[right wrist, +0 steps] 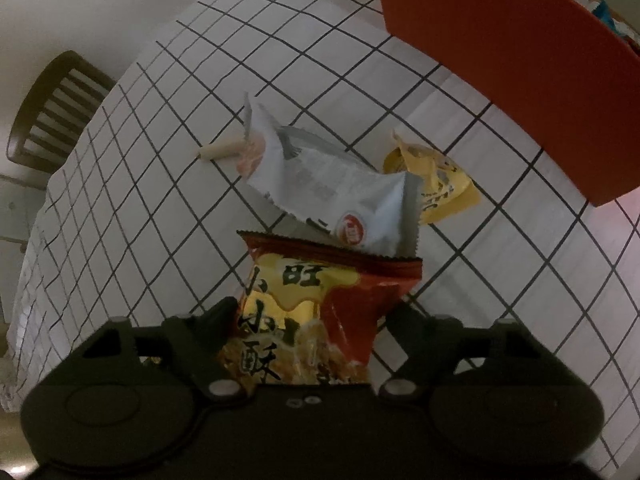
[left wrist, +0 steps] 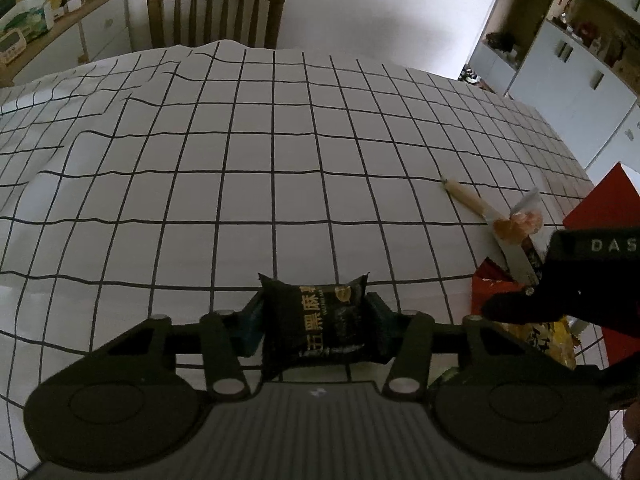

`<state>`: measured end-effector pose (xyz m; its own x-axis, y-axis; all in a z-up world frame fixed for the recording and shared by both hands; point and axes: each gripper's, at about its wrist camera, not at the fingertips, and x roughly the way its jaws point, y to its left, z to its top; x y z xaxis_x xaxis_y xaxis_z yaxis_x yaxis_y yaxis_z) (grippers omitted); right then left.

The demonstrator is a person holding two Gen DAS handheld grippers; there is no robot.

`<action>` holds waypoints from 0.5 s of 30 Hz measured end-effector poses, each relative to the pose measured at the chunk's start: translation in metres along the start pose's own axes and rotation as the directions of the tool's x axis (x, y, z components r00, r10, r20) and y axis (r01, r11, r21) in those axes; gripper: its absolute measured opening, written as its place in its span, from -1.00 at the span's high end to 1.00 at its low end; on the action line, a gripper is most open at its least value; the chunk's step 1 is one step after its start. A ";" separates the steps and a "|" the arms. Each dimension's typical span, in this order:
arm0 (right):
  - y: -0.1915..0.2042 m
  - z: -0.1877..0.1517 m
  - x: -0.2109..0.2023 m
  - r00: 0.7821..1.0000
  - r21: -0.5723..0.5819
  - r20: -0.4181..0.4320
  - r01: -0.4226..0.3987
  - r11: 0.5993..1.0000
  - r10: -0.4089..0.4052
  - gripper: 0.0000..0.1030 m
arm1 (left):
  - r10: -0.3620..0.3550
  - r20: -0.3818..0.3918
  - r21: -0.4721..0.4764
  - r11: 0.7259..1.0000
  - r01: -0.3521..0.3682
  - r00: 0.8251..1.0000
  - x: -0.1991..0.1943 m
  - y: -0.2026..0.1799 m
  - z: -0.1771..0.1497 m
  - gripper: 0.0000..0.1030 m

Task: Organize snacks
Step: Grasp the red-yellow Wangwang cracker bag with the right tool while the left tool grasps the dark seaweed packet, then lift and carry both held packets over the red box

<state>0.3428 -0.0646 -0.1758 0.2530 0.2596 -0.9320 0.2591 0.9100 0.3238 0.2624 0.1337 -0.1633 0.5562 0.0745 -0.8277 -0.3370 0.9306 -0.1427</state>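
Note:
A black snack packet with gold lettering sits between the fingers of my left gripper, and the blue pads press on both its sides. It rests low over the checked tablecloth. My right gripper points down over a red-and-gold snack bag that lies between its fingers. The left finger is against the bag, while a small gap shows at the right finger. A white packet overlaps the bag's top edge, with a yellow packet and a pale sausage stick beside it.
An open red box holding snacks stands at the table's right, just past the pile. A wooden chair is at the far edge, a sideboard far left and white cabinets far right. The tablecloth is rumpled on the left.

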 end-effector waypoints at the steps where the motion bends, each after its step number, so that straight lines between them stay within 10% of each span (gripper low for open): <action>1: -0.002 -0.001 -0.002 1.000 -0.001 -0.001 -0.004 1.000 0.004 -0.46 | 0.004 0.002 -0.001 1.000 -0.004 1.000 -0.001 0.001 0.000 0.04; 15: -0.030 -0.011 -0.033 0.998 0.000 -0.013 -0.054 0.999 0.054 -0.37 | 0.003 -0.006 -0.028 1.000 -0.003 1.000 -0.021 0.005 -0.010 0.05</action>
<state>0.3165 -0.0973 -0.1566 0.2543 0.3127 -0.9152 0.2448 0.8946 0.3737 0.2411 0.1336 -0.1522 0.5506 0.0750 -0.8314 -0.3601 0.9199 -0.1555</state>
